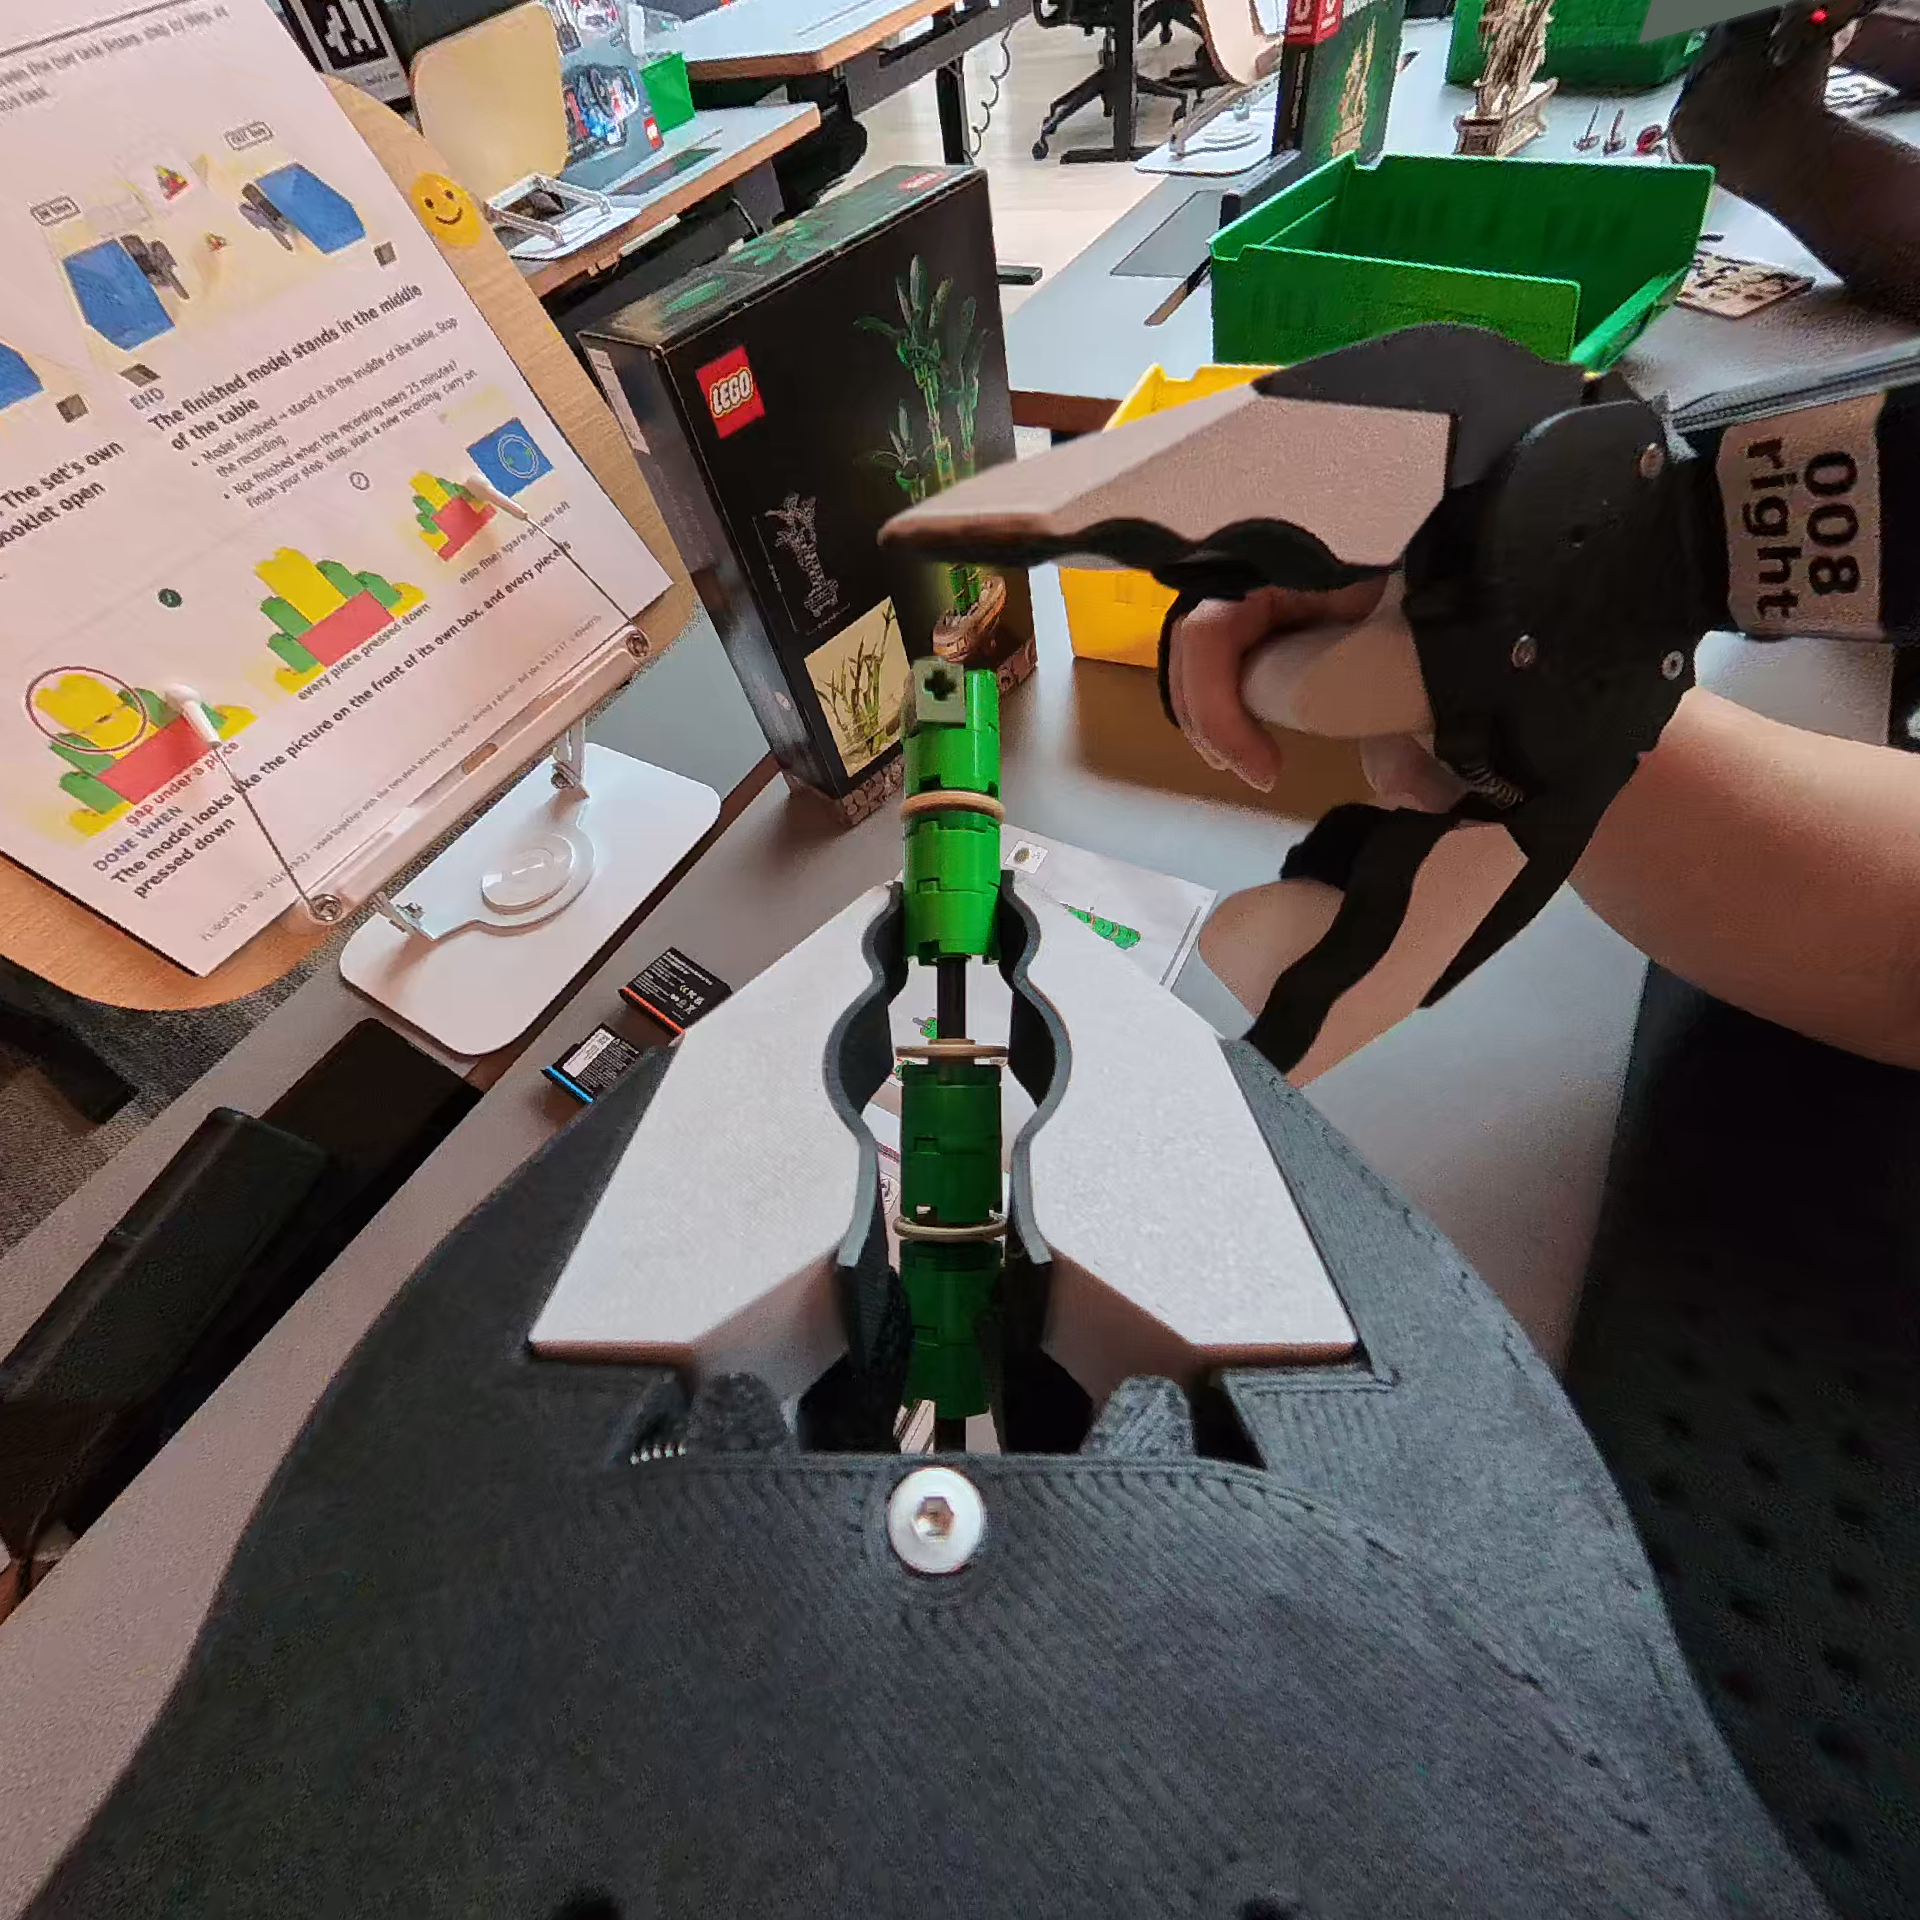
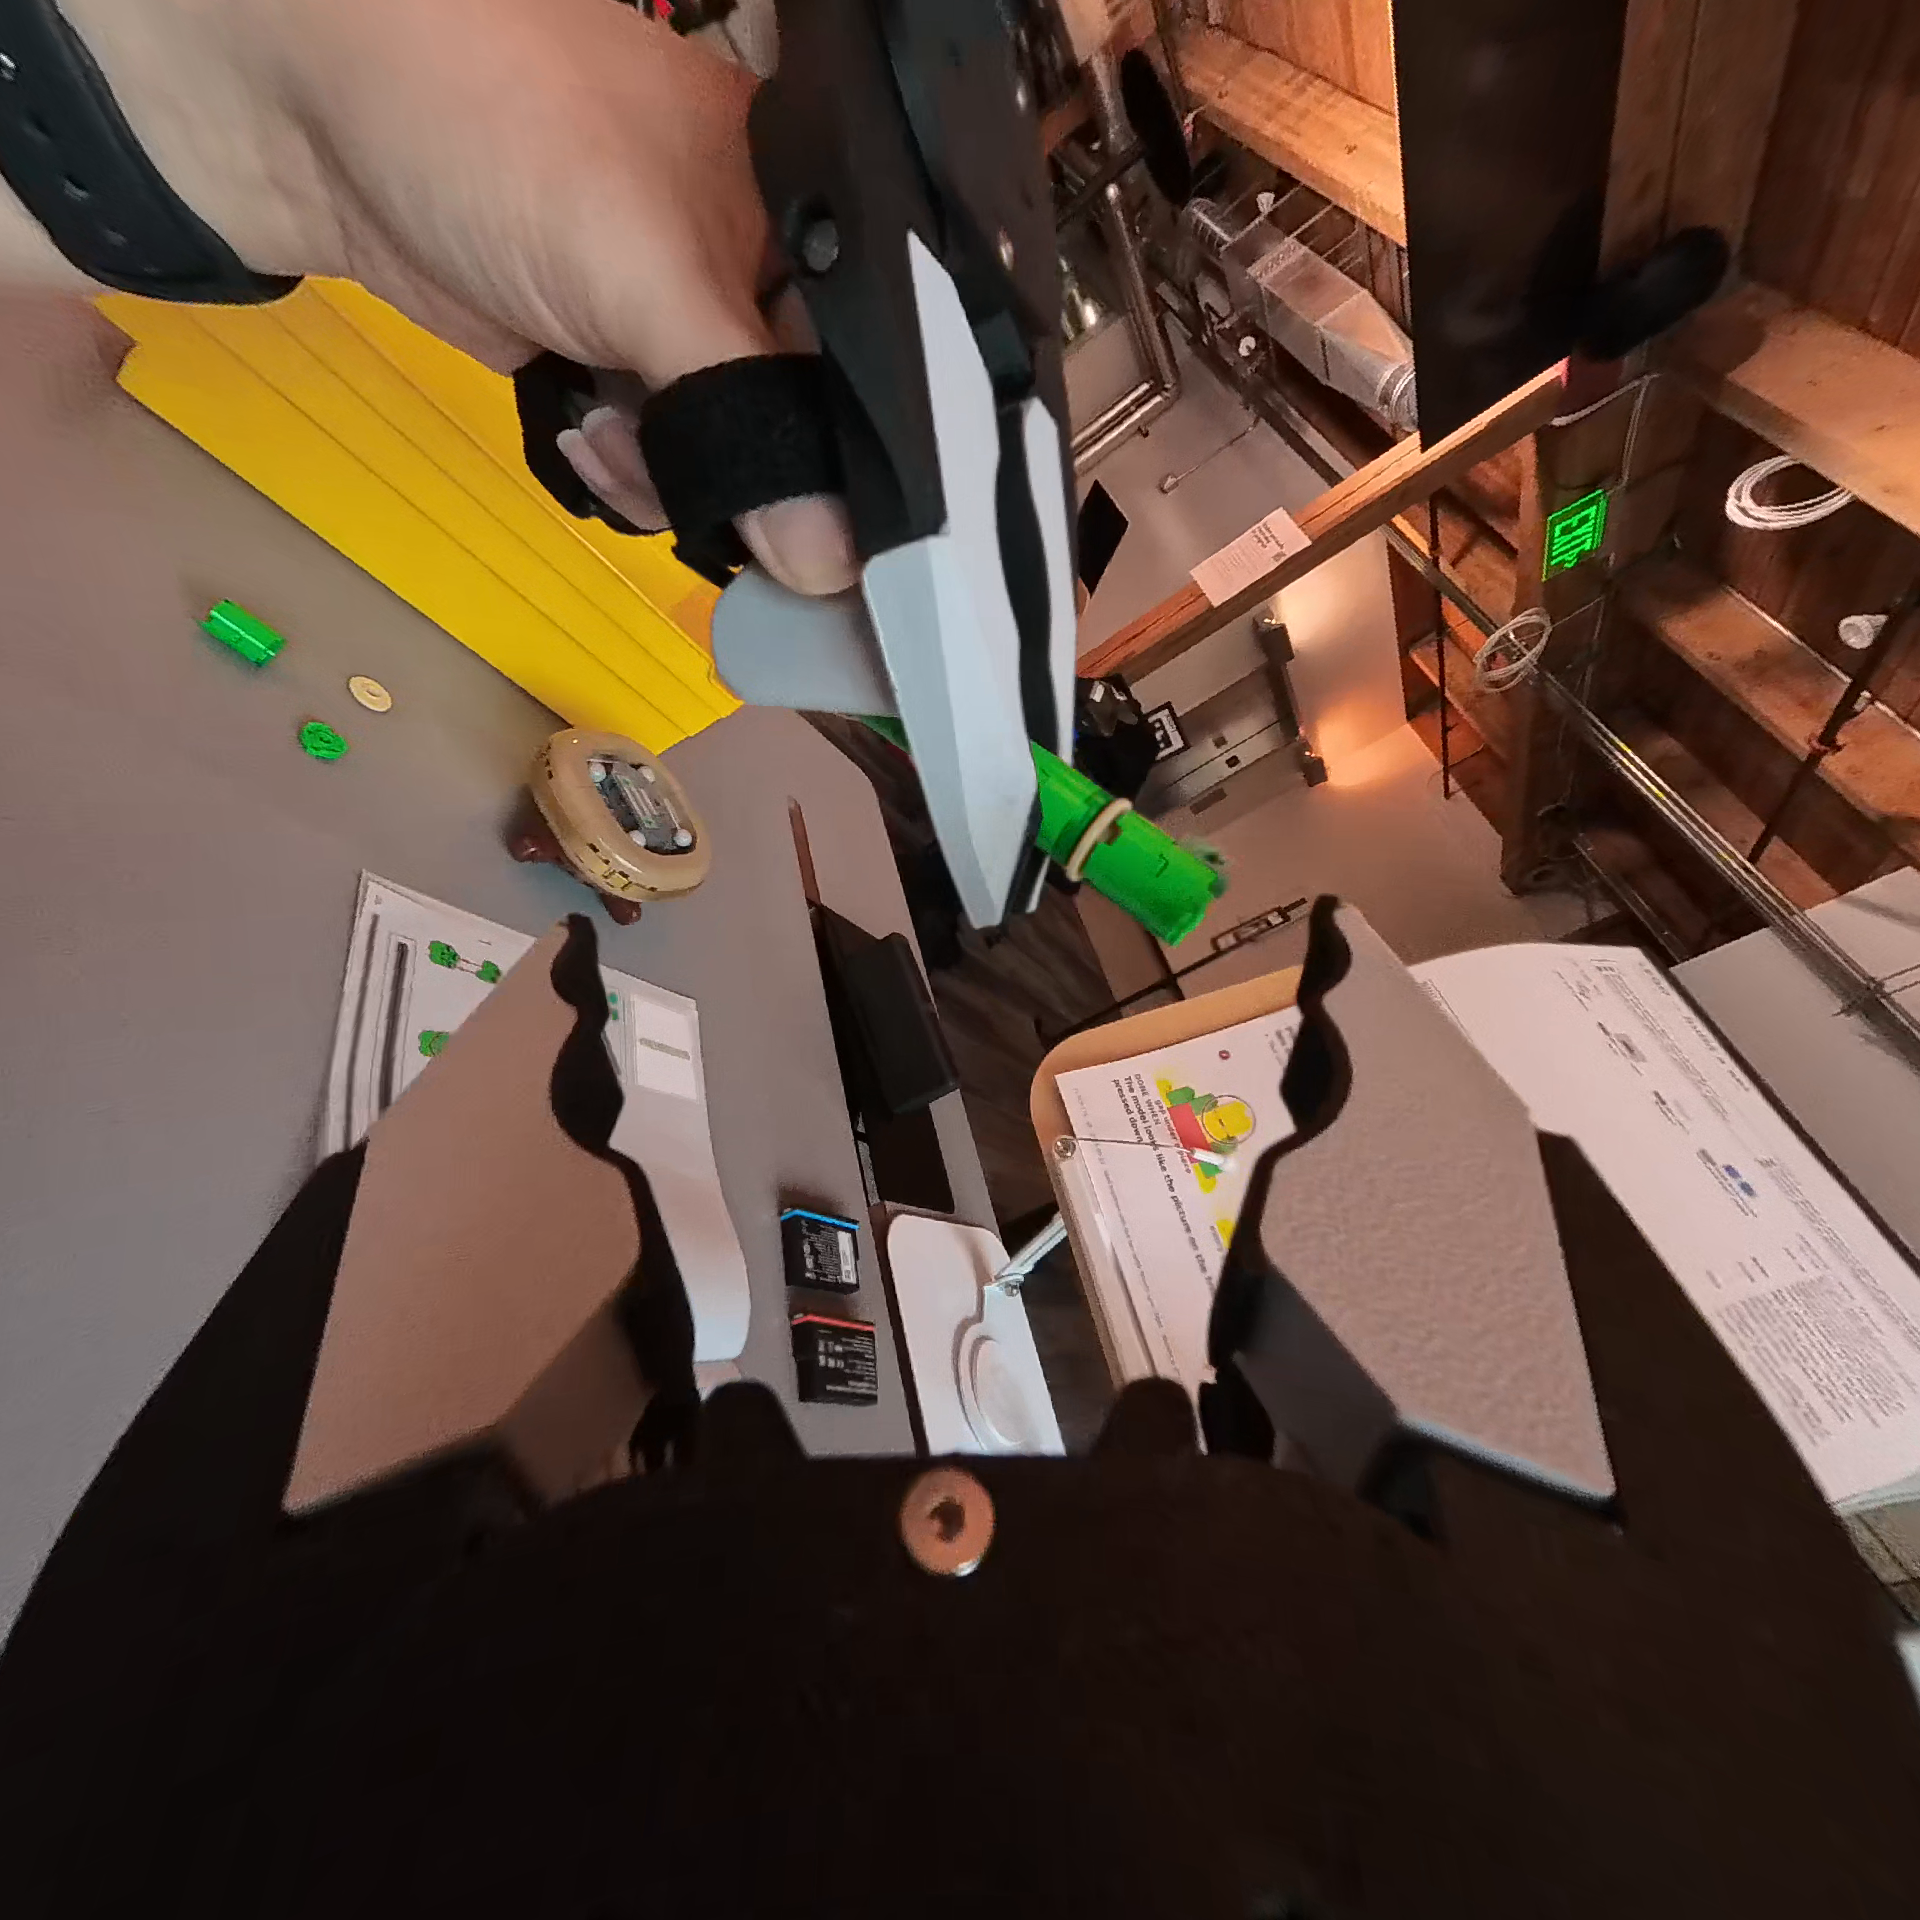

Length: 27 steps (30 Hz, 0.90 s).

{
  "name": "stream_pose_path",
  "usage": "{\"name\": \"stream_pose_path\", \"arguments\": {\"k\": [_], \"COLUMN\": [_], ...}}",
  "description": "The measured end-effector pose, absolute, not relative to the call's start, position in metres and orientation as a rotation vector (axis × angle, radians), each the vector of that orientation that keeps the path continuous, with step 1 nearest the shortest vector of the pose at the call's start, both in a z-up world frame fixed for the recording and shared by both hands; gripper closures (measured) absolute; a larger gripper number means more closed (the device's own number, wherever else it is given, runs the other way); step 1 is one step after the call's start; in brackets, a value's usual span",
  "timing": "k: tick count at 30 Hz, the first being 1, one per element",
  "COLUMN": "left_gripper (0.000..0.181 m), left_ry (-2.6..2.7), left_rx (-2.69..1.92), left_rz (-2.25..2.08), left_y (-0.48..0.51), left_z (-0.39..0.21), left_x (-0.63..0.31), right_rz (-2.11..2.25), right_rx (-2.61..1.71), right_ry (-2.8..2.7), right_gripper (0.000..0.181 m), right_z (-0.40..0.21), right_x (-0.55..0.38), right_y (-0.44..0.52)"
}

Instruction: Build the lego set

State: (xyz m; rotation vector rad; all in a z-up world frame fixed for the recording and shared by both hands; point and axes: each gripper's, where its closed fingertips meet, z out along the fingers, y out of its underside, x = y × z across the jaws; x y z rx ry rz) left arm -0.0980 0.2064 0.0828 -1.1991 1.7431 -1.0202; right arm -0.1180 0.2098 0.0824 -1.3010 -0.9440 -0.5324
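Between the fingers of the left tool [image 1: 951, 935], closest to its camera, stands the green bamboo stalk [image 1: 950, 831]: a run of green round segments threaded on a dark axle, with tan rings between them and a bare stretch of axle showing partway up. That tool is clamped on the stalk at its tips, and the stalk's top carries a grey cross-holed piece [image 1: 937, 694]. Just above and to the right, the right tool [image 2: 956, 1049] is held sideways over the stalk's top; its own camera shows its fingers spread wide with nothing between them. The step in hand looks like stalk assembly, and I judge the next move to be fetching another segment and sliding it down the axle, or pushing the separated sections together, which calls for a steady hold below and a straight push along the axle. Loose parts lie on the desk [image 2: 156, 831] beyond: a green cylinder piece [image 2: 241, 632], a tan ring [image 2: 369, 692] and a small green round piece [image 2: 323, 740], near the tan round pot base [image 2: 620, 828] on its brown feet. An open instruction booklet [image 1: 1117, 914] lies flat under the stalk, with two small black batteries [image 2: 826, 1299] beside it. Farther off are a yellow bin [image 1: 1122, 613], its contents hidden, the black set box [image 1: 831, 468], and a green bin [image 1: 1455, 260] whose inside I cannot make out.
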Motion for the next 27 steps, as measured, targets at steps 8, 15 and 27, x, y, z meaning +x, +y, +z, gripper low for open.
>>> {"name": "stream_pose_path", "arguments": {"k": [8, 15, 27], "left_gripper": [0.168, 0.167, 0.168], "left_ry": [1.717, 1.719, 1.677], "left_rx": [-1.153, -1.117, -1.115], "left_rz": [-0.995, -1.017, -1.061], "left_y": [0.207, 0.199, 0.200], "left_z": [0.085, 0.091, 0.100], "left_x": [-0.095, -0.097, -0.096], "right_rz": [-0.502, -0.483, -0.501], "right_rx": [-1.288, -1.239, -1.174], "right_ry": [-0.902, -0.864, -0.787], "right_gripper": [0.053, 0.062, 0.068], "right_z": [0.084, 0.093, 0.101], "right_x": [-0.123, -0.127, -0.130], "right_y": [0.214, 0.212, 0.215]}}
